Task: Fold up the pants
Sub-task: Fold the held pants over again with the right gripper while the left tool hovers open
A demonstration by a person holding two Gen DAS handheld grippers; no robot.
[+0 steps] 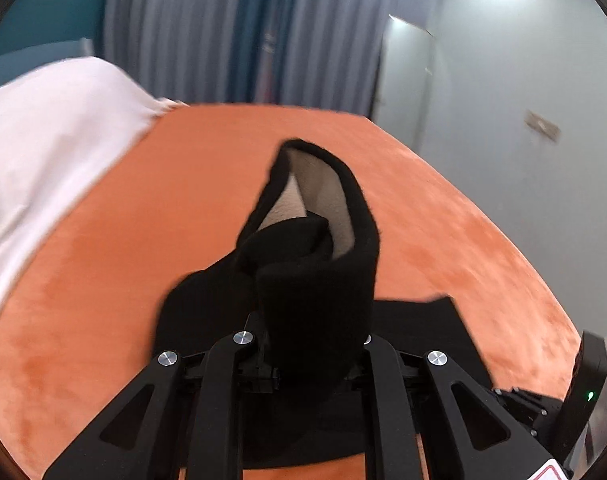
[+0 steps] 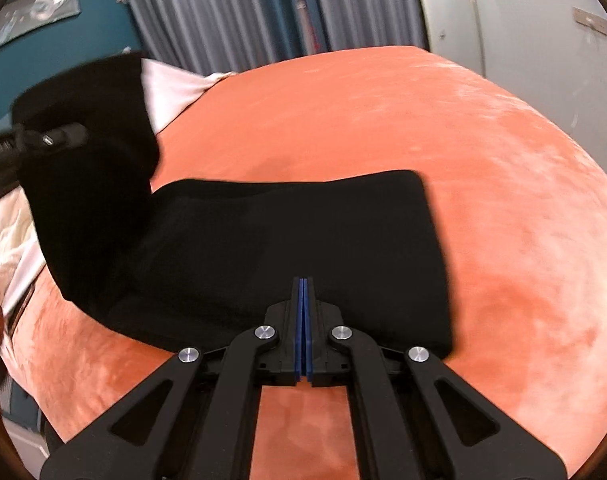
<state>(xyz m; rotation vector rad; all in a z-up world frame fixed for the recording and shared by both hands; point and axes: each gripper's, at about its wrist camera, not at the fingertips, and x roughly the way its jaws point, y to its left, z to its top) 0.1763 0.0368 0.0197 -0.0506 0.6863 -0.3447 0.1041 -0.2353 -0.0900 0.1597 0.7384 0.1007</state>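
Left gripper [image 1: 315, 340] fingers clamped on a raised end of the black pants [image 2: 263, 240]; right gripper [image 2: 303, 292] fingers pressed together, empty, tips at pants' edge on orange bed [image 2: 503, 160].

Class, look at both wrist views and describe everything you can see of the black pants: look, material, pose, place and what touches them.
The black pants look like thick, fuzzy knit with a pale beige lining showing inside one raised opening. Most of the garment lies flat on the orange bedspread. The left gripper holds one end lifted and curled; its fingers are hidden under the cloth. The right gripper is shut at the near edge, though whether it pinches fabric is unclear.
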